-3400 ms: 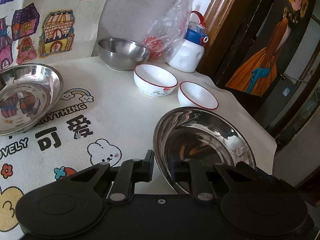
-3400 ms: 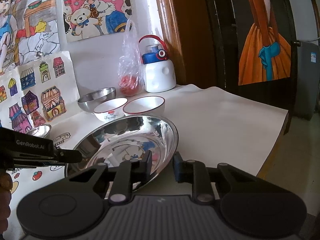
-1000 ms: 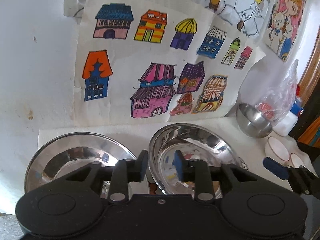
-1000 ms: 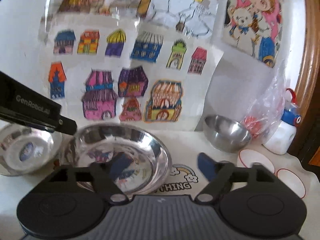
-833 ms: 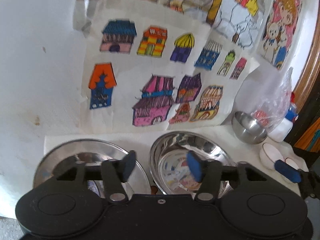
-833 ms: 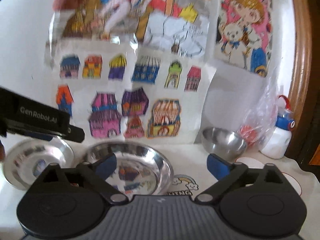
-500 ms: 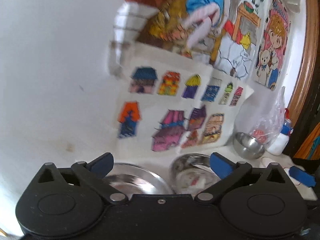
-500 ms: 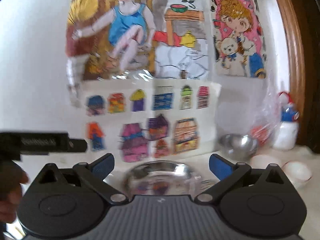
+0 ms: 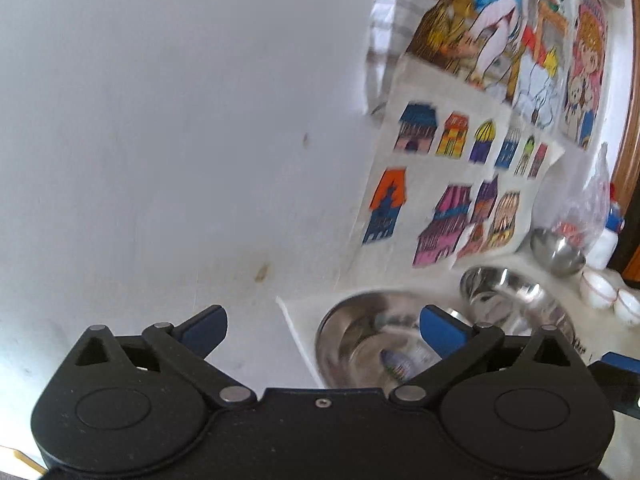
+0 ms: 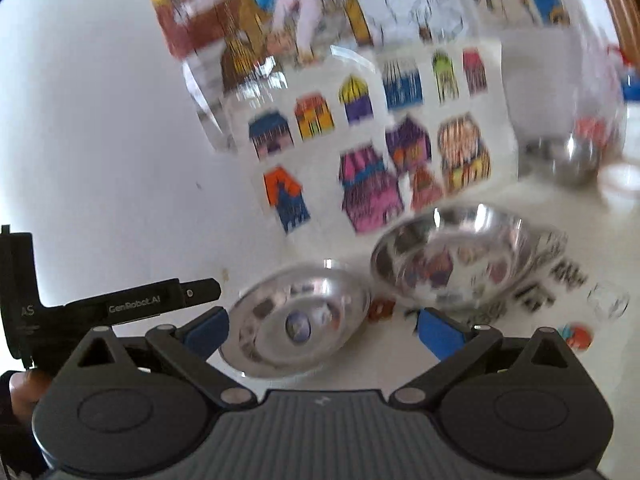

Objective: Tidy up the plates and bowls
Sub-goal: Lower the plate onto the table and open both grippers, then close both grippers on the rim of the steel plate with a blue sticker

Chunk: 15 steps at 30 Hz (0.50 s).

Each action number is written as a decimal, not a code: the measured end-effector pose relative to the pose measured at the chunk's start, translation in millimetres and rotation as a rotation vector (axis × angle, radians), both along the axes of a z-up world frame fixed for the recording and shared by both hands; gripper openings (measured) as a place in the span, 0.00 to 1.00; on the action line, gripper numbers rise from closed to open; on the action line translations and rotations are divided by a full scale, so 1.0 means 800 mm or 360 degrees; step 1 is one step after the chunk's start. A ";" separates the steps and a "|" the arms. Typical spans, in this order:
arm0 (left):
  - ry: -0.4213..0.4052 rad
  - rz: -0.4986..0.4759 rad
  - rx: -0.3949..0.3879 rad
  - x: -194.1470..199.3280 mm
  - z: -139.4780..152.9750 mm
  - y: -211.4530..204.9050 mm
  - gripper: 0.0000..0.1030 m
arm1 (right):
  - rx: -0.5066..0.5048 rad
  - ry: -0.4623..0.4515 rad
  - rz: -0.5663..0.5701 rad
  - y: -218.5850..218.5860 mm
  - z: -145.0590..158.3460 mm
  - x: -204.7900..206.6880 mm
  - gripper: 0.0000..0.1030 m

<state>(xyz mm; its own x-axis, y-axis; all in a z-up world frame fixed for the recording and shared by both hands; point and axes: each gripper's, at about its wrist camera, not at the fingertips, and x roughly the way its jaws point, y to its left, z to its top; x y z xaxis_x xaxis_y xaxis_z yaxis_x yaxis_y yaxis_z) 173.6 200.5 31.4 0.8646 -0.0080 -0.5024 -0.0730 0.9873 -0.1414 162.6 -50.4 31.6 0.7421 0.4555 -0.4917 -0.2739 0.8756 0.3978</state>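
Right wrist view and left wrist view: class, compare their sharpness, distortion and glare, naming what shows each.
Right wrist view: motion blur smears the house drawings and the steel plates; its own gripper stays sharp. Left wrist view: milder blur, fisheye bending of the wall poster, bright reflections in the nearer steel plate.

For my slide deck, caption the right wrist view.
Open right gripper above two steel plates side by side on the table.
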 end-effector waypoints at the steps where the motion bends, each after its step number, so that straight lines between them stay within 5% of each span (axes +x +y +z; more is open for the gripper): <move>1: 0.0015 -0.0016 -0.0003 0.001 -0.005 0.003 0.99 | -0.0001 0.0018 -0.0005 0.003 -0.004 0.001 1.00; 15: 0.0048 -0.0242 0.0012 0.031 -0.034 0.020 0.99 | -0.0023 0.0203 -0.0033 0.026 -0.034 0.034 0.88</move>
